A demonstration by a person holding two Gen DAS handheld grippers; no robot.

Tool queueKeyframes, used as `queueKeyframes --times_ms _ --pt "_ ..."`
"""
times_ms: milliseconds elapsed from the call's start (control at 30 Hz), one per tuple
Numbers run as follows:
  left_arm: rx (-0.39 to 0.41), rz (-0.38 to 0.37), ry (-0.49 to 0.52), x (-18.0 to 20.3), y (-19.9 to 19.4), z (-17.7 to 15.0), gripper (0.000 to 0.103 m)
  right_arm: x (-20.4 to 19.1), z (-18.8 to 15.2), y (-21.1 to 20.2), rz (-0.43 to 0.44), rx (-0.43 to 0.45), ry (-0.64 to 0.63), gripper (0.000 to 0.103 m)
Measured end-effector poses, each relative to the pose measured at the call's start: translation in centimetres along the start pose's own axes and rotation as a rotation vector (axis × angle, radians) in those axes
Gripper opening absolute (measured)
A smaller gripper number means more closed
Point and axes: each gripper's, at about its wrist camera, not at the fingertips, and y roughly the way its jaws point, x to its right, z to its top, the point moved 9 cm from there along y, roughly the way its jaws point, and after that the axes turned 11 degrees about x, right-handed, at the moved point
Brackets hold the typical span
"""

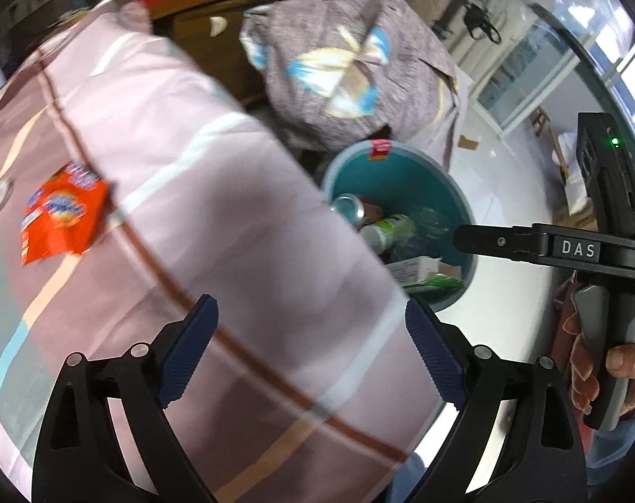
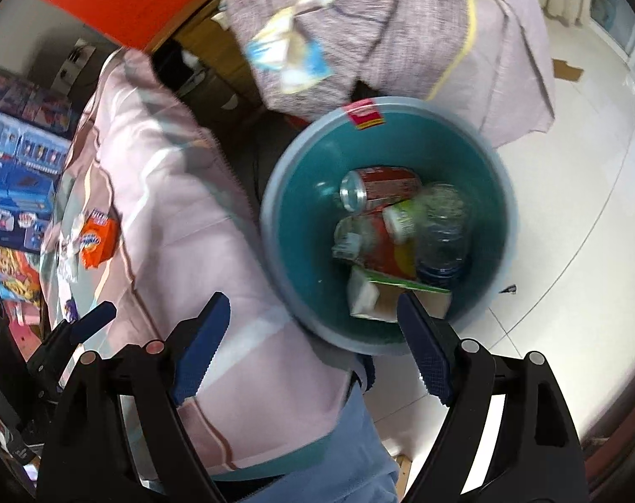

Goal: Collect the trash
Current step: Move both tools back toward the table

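Right wrist: teal bin (image 2: 300, 226) holds cans, bottle, cartons.

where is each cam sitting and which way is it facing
Left wrist: on the left gripper, angled down at the pink bedding; the right gripper and a hand show at right.
Right wrist: on the right gripper, angled down over the teal bin; the left gripper shows at far left.
Shared: bin, bedding, orange wrapper.

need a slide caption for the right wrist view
Open right gripper above a teal bin holding cans, a bottle and cartons, beside a pink bedsheet.
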Motion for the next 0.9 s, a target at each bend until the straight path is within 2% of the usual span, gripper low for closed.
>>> queueKeyframes --times_ms 433,567,900 --pt "0.052 0.08 -0.133 -11.0 -4.9 -2.0 0.092 -10.8 -2.0 3.1 0.019 -0.079 -0.143 0.079" --pt "0.081 0.107 -0.171 -14.6 -6.4 -2.5 0.095 -14.7 -2.0 4.2 0.012 -0.097 -0.198 0.084" --pt "0.13 0.181 -0.237 -23.4 -9.3 -2.9 0.096 -24.0 -2.1 7.8 0.021 -0.138 -0.3 0.084"
